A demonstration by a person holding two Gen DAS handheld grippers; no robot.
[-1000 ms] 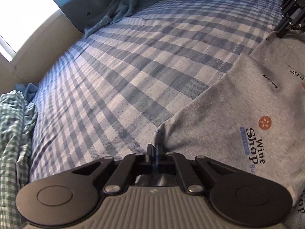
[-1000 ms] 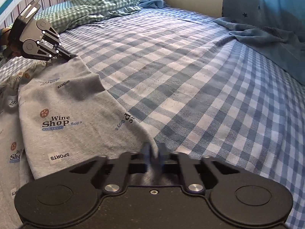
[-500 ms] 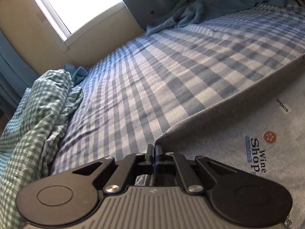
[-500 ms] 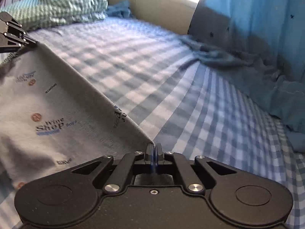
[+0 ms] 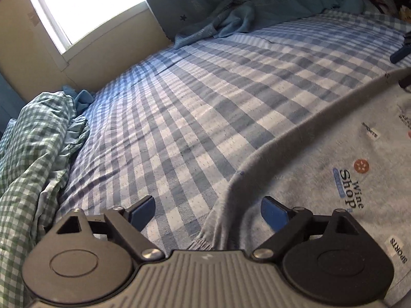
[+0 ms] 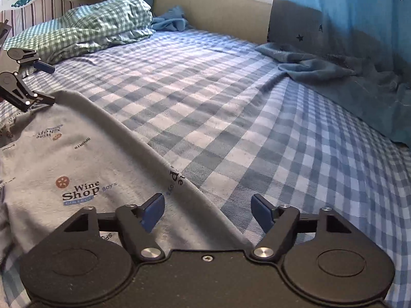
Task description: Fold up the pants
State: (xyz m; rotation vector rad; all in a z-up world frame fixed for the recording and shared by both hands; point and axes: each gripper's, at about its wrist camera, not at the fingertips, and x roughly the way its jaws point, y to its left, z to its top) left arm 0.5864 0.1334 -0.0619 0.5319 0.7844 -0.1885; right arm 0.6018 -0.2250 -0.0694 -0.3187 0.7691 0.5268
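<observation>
- Left wrist view: the left gripper (image 5: 206,211) has its blue pads spread wide, holding nothing, over the ribbed hem of the soft grey printed pants (image 5: 334,154).
- The pants lie flat on the checked woven bedsheet (image 5: 192,102).
- The right gripper (image 6: 208,211) is likewise spread, straddling the pants' folded edge.
- A rumpled gingham pillow (image 6: 97,23) sits near the headboard.

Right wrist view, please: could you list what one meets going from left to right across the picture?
Open left gripper → grey printed pants → open right gripper straddling their edge → blue-and-white checked bedsheet → crumpled blue cloth below the blue star-print curtain.
</observation>
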